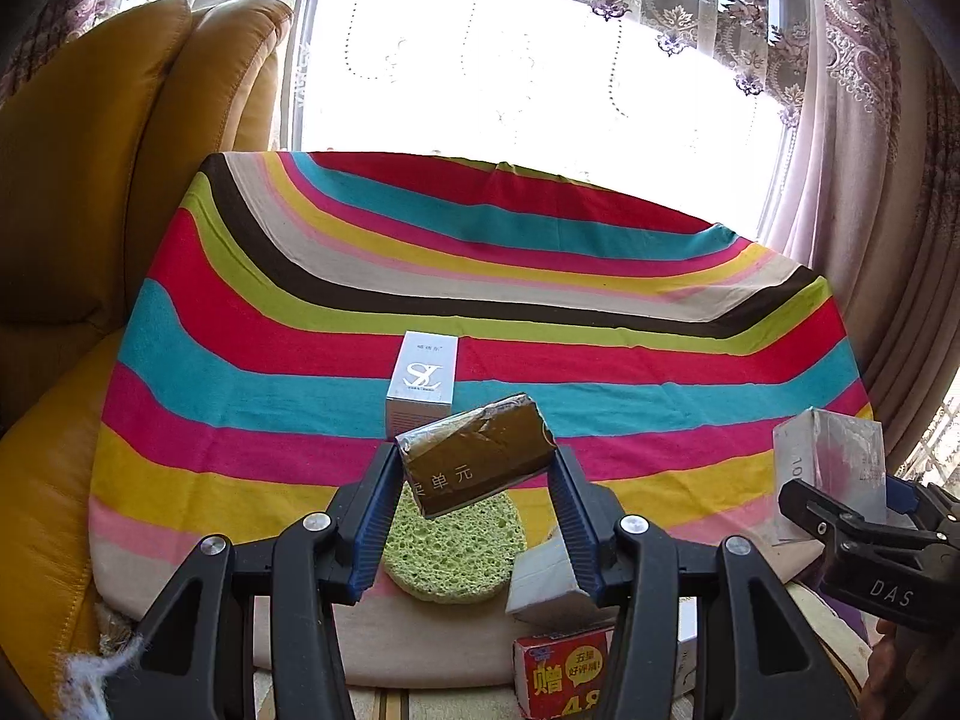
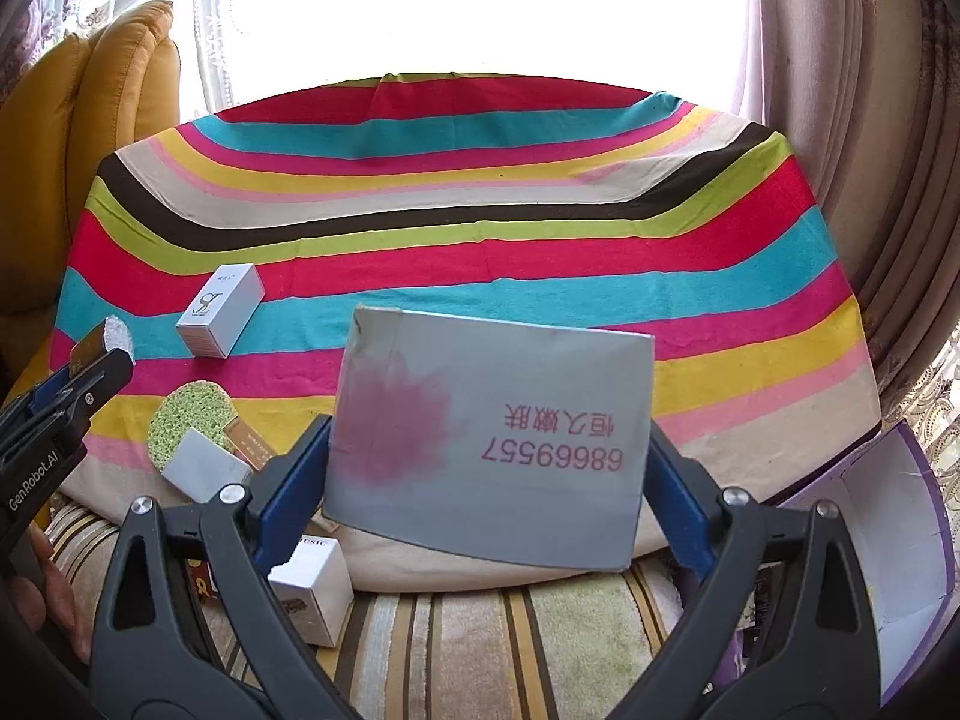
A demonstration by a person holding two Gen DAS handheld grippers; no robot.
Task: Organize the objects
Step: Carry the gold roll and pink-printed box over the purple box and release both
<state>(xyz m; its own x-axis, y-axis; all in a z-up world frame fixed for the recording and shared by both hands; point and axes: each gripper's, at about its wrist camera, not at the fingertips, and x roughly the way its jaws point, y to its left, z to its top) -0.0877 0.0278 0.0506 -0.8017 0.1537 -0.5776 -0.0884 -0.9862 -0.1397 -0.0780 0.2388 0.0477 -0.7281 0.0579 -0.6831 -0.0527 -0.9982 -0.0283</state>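
The cloth runs in red, teal, pink, yellow, lime, brown and beige stripes. A green sponge sits at six o'clock, a white box above it (silver lettering). The grey box bears a pink blotch; the sofa is mustard.

Your two handheld grippers, black w/ blue pads.
Left gripper & right gripper: black plastic arms, silver screws at pivots, blue finger pads; you've got white "DAS" and "GenRobot.AI" lettering on the sides.
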